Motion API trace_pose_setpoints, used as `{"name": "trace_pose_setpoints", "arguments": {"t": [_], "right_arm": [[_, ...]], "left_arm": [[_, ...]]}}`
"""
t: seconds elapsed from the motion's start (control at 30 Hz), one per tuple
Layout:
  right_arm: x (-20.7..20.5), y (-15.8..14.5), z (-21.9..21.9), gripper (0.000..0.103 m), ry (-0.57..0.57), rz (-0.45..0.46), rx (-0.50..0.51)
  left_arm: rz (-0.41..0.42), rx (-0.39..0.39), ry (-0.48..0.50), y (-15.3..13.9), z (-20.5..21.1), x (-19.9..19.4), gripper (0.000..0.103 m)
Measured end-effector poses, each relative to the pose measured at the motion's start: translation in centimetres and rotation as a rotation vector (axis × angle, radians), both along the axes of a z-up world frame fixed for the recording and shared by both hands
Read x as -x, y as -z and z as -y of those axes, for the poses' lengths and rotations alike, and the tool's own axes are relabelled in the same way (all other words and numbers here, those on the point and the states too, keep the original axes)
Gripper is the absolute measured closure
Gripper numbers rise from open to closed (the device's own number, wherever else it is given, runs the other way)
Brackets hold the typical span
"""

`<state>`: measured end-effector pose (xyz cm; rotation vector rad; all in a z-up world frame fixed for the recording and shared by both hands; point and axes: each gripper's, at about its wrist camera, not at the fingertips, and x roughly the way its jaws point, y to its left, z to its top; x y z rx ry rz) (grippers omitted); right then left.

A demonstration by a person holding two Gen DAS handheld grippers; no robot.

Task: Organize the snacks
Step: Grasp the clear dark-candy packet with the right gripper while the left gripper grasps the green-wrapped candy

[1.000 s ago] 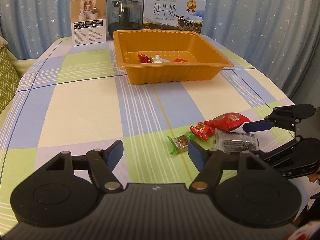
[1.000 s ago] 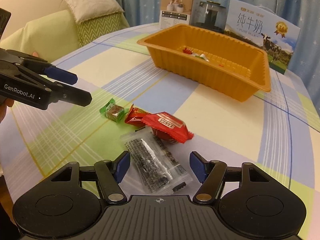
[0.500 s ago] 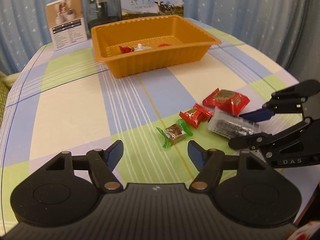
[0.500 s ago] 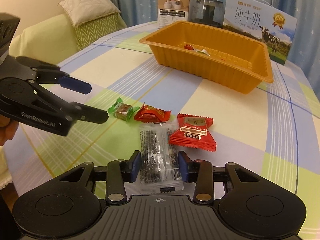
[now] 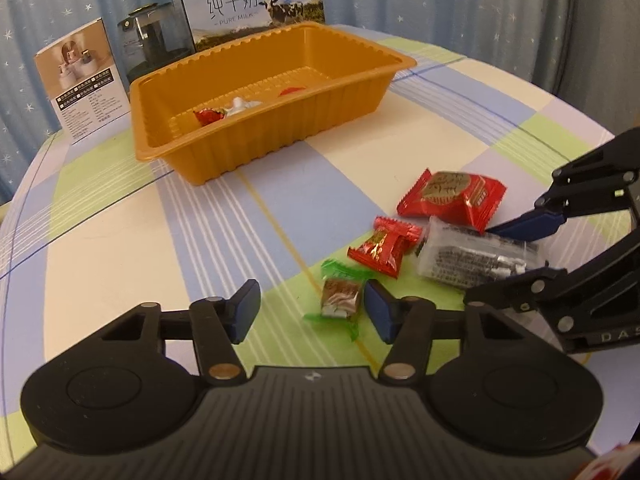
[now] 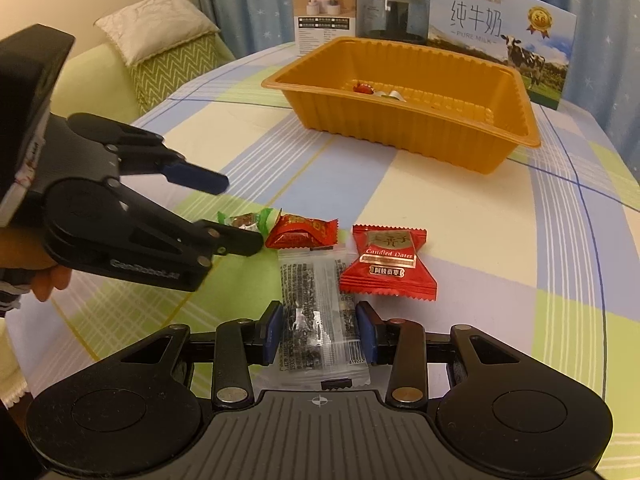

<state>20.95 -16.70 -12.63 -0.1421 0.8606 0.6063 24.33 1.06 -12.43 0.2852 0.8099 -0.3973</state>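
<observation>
Several snacks lie on the checked tablecloth. My right gripper is shut on a clear packet of dark seeds, which also shows in the left wrist view. My left gripper is open, with a green-wrapped candy between its fingers near the right pad. A small red candy and a larger red candied-dates packet lie beside them. The orange tray stands farther back and holds a few candies.
Behind the tray stand a milk carton box, a dark jar and a small white box. A green sofa with a cushion lies past the table's left edge. The table edge runs close on the right.
My right gripper closed on the seed packet. My left gripper moved forward and right, bringing the green candy between its fingers.
</observation>
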Motion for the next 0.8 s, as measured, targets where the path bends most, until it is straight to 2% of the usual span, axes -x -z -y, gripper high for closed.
{"name": "trace_pose_setpoints", "arguments": {"t": [0.03, 0.17, 0.23, 0.57, 0.8], "right_arm": [[0.0, 0.0, 0.0, 0.063, 0.004, -0.003, -0.003], [0.0, -0.1, -0.1, 0.063, 0.010, 0.000, 0.000], [0.0, -0.1, -0.3, 0.063, 0.010, 0.004, 0.005], [0.5, -0.5, -1.1, 0.065, 0.034, -0.002, -0.018], [1.3, -2.5, -1.4, 0.065, 0.046, 0.064, -0.077]], "left_arm": [[-0.008, 0.016, -0.002, 0.0, -0.1, -0.1, 0.059], [-0.020, 0.035, 0.002, 0.0, 0.1, 0.0, 0.070], [-0.037, 0.057, -0.002, -0.1, 0.3, 0.0, 0.083], [-0.075, 0.164, -0.206, -0.8, -1.2, 0.9, 0.085], [-0.021, 0.196, -0.261, -3.8, -2.6, 2.2, 0.085]]}}
